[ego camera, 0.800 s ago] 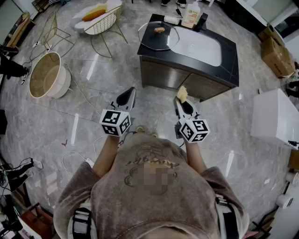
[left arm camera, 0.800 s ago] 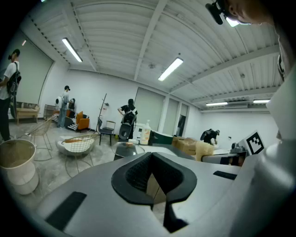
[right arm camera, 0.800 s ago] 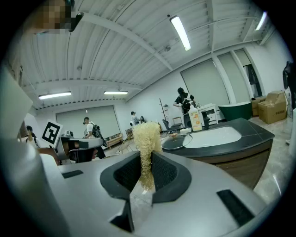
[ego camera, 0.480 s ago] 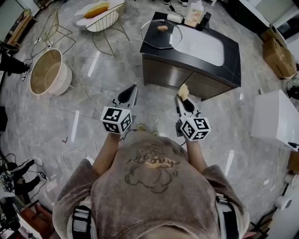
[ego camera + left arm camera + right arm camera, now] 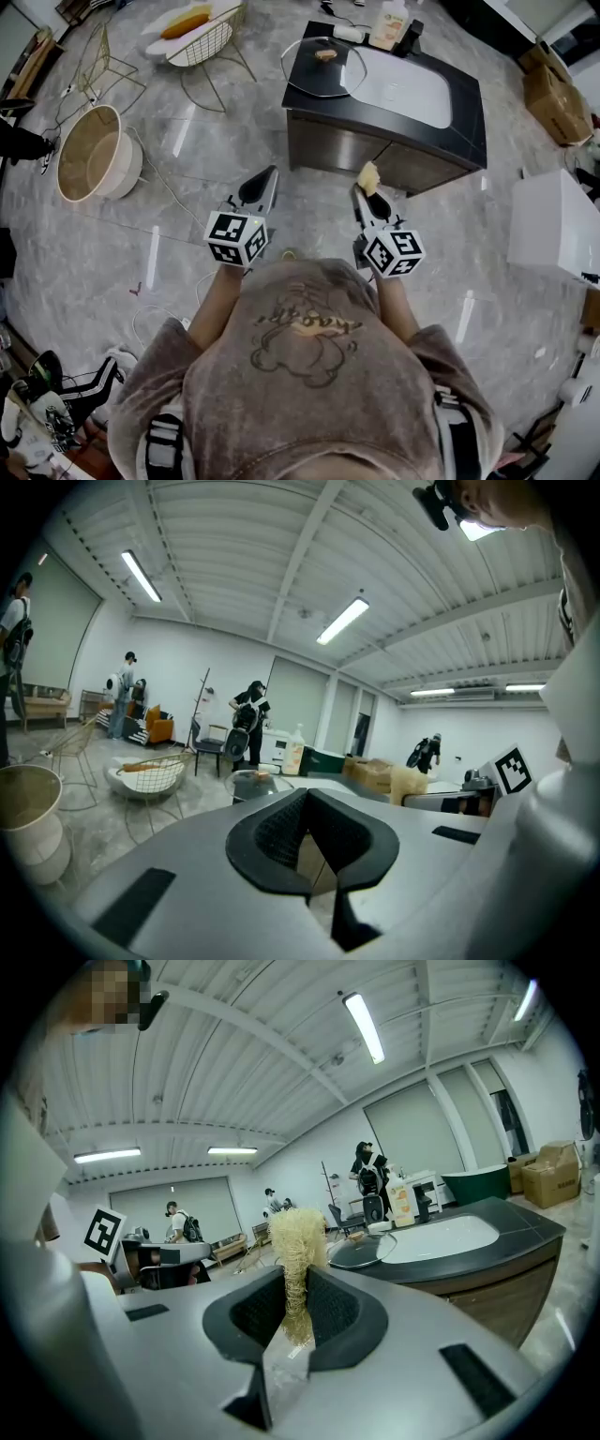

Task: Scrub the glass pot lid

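The glass pot lid point(image 5: 321, 67) lies on the left end of a black counter point(image 5: 459, 141), partly over a white sink point(image 5: 406, 92); it also shows as the lid point(image 5: 364, 1251) in the right gripper view. My right gripper point(image 5: 364, 187) is shut on a yellowish fibrous scrubber point(image 5: 368, 176), which sticks up between the jaws as the scrubber point(image 5: 297, 1260). My left gripper point(image 5: 262, 192) is shut and holds nothing; its pads point(image 5: 281, 832) meet. Both grippers hover over the floor, short of the counter's front.
A soap bottle point(image 5: 388, 25) stands at the counter's back edge. A wire chair point(image 5: 195, 37) and a round cream basket point(image 5: 91, 154) stand on the floor to the left. White box point(image 5: 556, 230) and cardboard boxes point(image 5: 555, 86) are at the right. People stand far off in the room.
The view has shifted slightly; both grippers keep their places in front of me, the right still shut on the scrubber.
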A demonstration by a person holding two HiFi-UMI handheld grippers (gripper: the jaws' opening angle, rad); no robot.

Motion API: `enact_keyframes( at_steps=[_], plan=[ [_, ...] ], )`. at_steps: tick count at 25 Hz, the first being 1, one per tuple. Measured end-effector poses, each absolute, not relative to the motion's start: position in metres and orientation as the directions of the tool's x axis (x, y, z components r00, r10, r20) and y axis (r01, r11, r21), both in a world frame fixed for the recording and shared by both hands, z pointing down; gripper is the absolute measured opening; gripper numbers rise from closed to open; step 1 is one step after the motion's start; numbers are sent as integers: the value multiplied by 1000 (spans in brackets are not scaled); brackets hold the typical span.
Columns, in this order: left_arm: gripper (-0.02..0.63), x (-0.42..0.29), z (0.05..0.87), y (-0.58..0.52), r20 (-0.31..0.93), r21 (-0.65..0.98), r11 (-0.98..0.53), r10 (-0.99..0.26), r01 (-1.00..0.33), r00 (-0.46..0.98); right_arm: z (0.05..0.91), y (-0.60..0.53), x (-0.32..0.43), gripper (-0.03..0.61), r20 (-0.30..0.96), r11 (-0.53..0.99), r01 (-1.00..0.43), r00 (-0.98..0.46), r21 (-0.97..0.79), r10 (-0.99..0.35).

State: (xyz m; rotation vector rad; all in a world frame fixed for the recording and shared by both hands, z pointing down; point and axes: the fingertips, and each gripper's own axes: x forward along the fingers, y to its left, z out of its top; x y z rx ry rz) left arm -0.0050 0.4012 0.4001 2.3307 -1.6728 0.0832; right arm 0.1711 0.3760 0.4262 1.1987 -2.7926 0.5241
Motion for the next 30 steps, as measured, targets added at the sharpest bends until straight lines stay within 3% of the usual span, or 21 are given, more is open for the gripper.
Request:
enact_keyframes(
  at_steps=[15,30],
  plan=[
    [18,-31,419,318,188,204,-362,-897,-910,399,441,300,138,49,188,607,-744,-662,-280,-725],
    [18,-46,408,120,199,203,-333,-907,-921,371,438,93,121,49,193,644,-704,-706,-299,-681]
  ],
)
